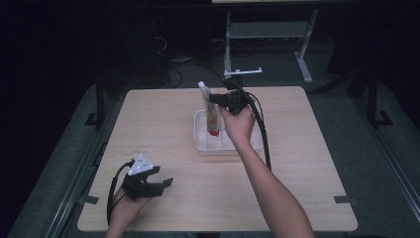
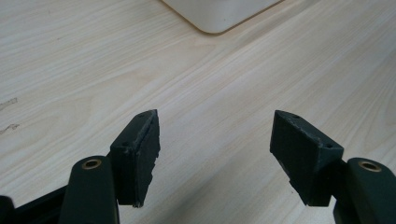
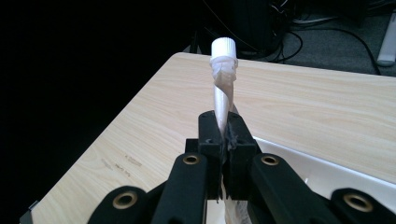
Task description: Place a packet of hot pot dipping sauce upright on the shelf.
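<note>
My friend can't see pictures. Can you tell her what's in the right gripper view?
The right gripper is shut tight on a thin white pouch with a white screw cap at its top. Behind it lies a light wooden table, with a white tray just below.

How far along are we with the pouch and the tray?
Done: the right gripper is shut on the pouch, just below its white cap. In hand: the pouch hangs upright with its lower end over or inside the white tray; whether it touches the bottom is unclear. Left: probably lowering it and letting go. The left gripper stands open over the bare table, holding nothing.
</note>
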### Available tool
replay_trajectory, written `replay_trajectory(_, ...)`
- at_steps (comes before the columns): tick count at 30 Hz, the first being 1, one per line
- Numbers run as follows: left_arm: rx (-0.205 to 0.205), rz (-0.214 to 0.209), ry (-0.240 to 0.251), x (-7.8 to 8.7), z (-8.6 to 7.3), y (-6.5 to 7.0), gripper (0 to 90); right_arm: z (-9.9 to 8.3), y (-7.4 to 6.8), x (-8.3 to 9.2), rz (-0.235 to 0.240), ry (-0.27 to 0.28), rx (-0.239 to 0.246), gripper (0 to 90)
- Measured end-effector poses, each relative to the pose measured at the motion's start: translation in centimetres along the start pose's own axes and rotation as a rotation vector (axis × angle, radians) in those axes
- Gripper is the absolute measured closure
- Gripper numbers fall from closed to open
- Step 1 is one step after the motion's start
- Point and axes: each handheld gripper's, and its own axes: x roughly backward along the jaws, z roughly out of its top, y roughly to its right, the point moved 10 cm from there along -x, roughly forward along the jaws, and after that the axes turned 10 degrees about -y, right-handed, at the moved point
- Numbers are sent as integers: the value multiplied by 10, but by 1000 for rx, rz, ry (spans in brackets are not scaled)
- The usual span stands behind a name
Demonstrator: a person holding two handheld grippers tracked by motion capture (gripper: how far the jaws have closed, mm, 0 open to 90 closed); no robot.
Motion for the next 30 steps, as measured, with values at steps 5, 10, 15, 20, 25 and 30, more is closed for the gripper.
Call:
replay_trajectory(5, 1, -1, 2, 0, 0, 0, 328, -1, 5, -3, -12, -2, -9, 869)
replay_trajectory(10, 6, -4, 2, 0, 0, 0, 327, -3, 8, -8, -16, -5, -19, 869)
replay_trajectory(15, 9, -5, 3, 0, 0, 1, 327, -5, 10, -12, -17, -10, -26, 869)
replay_trajectory(20, 8, -5, 3, 0, 0, 0, 327, -7, 13, -17, -21, -15, -36, 868)
replay_trajectory(25, 8, -6, 5, 0, 0, 0, 327, -8, 14, -23, -26, -22, -44, 868)
replay_trajectory(30, 15, -11, 10, 0, 0, 0, 327, -10, 14, -28, -26, -31, -50, 867)
